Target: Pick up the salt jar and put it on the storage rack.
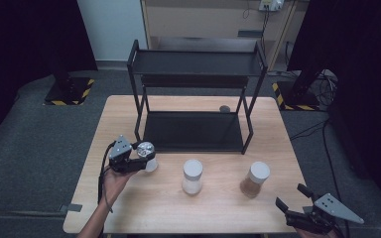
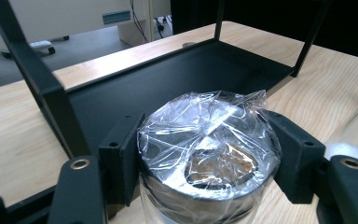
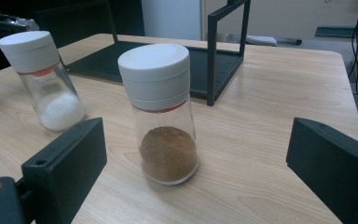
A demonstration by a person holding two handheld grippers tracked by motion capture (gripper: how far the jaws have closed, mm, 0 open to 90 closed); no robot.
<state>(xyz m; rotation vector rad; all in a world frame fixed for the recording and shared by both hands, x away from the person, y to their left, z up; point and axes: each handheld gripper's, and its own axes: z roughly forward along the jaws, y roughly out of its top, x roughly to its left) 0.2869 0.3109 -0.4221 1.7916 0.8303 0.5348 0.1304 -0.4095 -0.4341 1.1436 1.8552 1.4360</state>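
Wooden table [image 1: 144,208]: at nine o'clock, the foil-capped jar [image 1: 147,154] is clamped by the left gripper [image 1: 140,157] beside the black rack [image 1: 193,130], seemingly for shelving, while the right gripper [image 1: 291,198] is held spread at five o'clock toward the brown-powder jar [image 1: 254,179].

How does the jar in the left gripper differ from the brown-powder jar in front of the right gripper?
The wrapped jar has a top covered in crinkled clear film; the brown-powder jar has a plain white cap. The wrapped jar is clamped between the left gripper jaws; the brown-powder jar stands free on the table, ahead of the open right gripper. Both are upright clear shakers.
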